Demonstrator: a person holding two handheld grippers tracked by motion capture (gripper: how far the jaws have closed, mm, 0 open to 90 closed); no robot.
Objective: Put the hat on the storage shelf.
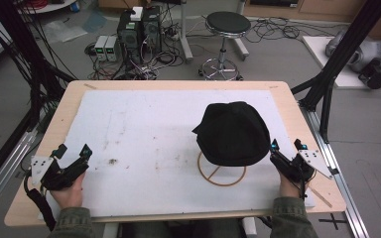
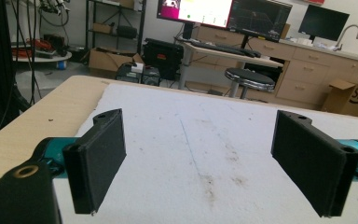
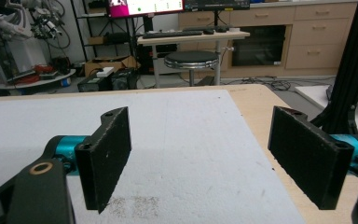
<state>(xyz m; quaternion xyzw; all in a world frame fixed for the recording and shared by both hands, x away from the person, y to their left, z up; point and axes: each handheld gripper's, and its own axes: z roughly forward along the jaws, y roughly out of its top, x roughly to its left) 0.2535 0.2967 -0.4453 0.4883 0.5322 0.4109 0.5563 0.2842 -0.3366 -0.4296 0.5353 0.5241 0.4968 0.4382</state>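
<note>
A person sits at a pale wooden surface (image 1: pixel 297 114) covered by a white foam sheet (image 1: pixel 144 134), holding a two-jaw gripper in each hand. A black cap (image 1: pixel 234 133) sits right of centre on the sheet, perched on a stand whose tan ring-shaped base (image 1: pixel 222 176) shows just under its near edge. The cap's brim appears to point toward the left side of the sheet, so its long axis runs roughly left to right across the surface, though the dark fabric makes the exact shape hard to read. The right gripper (image 1: pixel 287 148) rests at the near right edge, just beside the cap's right flank and slightly nearer the person; its fingers (image 3: pixel 108 154) are spread wide apart and hold nothing, with bare sheet and wood between them in the right gripper view. The left gripper (image 1: pixel 73 152) lies at the near left corner, well apart from the cap, with a broad stretch of stained sheet between; its fingers (image 2: pixel 98 158) are likewise spread wide and empty. The cap lies forward and to the left of the right gripper, and far to the right of the left one. The right hand is clearly the nearer, so it seems better placed to reach the cap first.
</note>
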